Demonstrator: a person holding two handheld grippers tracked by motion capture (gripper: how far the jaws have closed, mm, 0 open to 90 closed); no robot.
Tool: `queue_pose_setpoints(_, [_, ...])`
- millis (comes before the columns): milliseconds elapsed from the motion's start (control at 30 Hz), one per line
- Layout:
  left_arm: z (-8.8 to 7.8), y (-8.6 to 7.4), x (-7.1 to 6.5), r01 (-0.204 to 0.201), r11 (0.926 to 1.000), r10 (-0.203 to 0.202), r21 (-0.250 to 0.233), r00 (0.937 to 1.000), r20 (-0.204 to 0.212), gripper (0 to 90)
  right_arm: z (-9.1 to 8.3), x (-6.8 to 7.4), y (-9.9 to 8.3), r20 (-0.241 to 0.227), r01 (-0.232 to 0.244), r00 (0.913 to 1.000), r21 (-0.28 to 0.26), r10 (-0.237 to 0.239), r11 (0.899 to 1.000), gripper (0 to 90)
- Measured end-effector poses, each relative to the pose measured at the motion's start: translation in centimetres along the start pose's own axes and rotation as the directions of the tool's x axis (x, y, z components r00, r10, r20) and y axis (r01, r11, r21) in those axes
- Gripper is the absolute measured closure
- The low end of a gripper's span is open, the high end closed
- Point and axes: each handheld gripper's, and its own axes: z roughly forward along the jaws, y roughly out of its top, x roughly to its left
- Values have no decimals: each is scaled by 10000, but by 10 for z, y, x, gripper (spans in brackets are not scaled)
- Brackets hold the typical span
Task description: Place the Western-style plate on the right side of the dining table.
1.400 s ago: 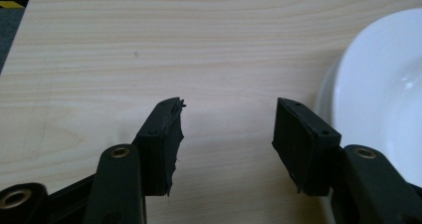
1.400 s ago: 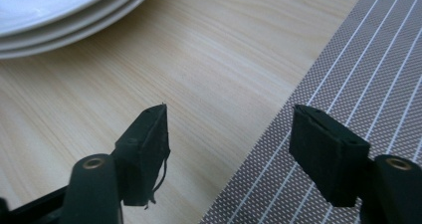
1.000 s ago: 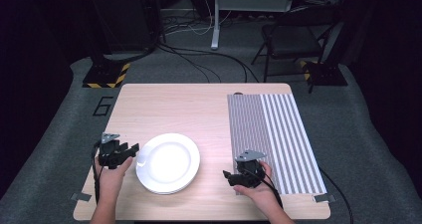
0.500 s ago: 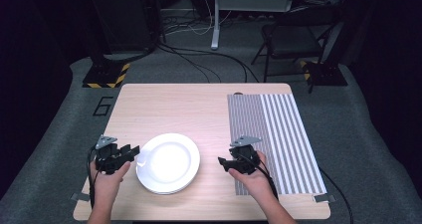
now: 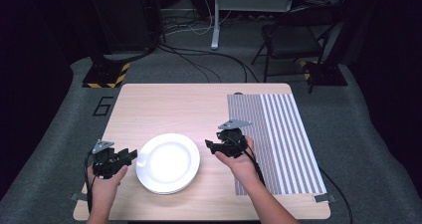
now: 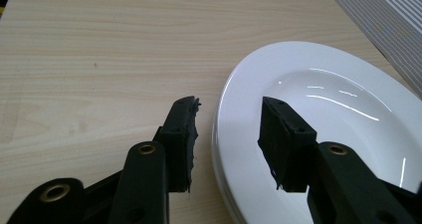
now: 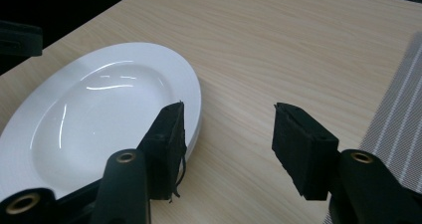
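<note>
Straddling the near-left rim of the white plate (image 6: pixel 318 119), the left claw (image 5: pixel 130 155) stands partly open; its jaws have just been closing, one outside the rim and one above the plate, neither pressing on it. On the plate's other side the right claw (image 5: pixel 211 145) hangs above the tabletop (image 5: pixel 179 104), partly open and empty, jaws just closing too. Beside this claw lies a striped mat (image 5: pixel 283 134).

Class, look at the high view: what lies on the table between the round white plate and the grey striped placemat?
Bare pale wood only. In the high view, the right gripper hovers over that strip between the white plate and striped placemat, its jaws closing on nothing.
</note>
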Motion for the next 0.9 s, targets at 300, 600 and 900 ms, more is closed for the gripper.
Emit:
queue_pose_setpoints(300, [-3,-9,2,157,9997,-158,169,9999,70,612,21,18,-14,-476,555,9973,-129,-560,9984,488])
queue_pose_setpoints(600, [7,-14,1,541,9978,-554,384,9979,342,669,29,27,-26,172,1366,9905,-47,-1365,9906,479])
queue_pose_setpoints(900, [9,-17,6,1198,9913,-1230,546,9906,599,716,40,26,-33,-918,704,9936,453,-660,9965,498])
